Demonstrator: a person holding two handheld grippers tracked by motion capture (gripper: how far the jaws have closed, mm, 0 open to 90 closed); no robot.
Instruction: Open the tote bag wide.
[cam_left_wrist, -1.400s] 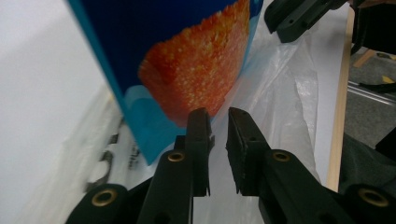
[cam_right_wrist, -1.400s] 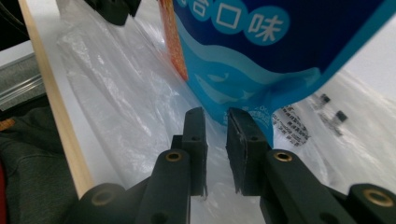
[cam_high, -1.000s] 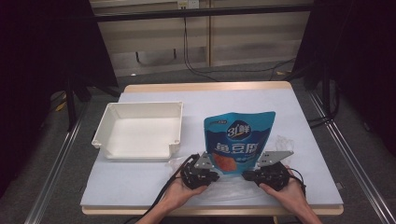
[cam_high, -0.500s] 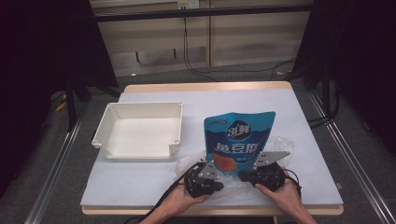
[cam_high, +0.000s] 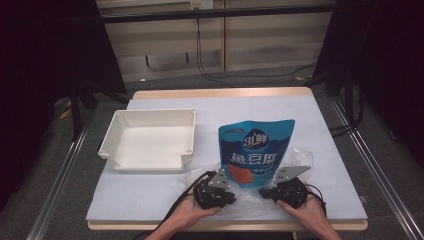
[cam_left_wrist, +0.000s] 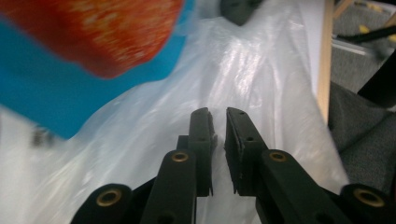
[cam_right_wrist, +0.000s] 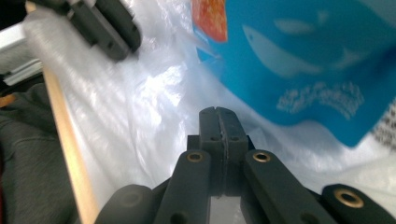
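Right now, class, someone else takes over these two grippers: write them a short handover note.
Left gripper: jaws nearly closed, a slim gap, on the clear plastic bag.
Right gripper: jaws shut on that bag.
Blue pouch lies on the table, its lower end over the bag.
White tray sits empty to its left.
Done: bag edge gripped.
Left: probably opening the bag and bagging the pouch.
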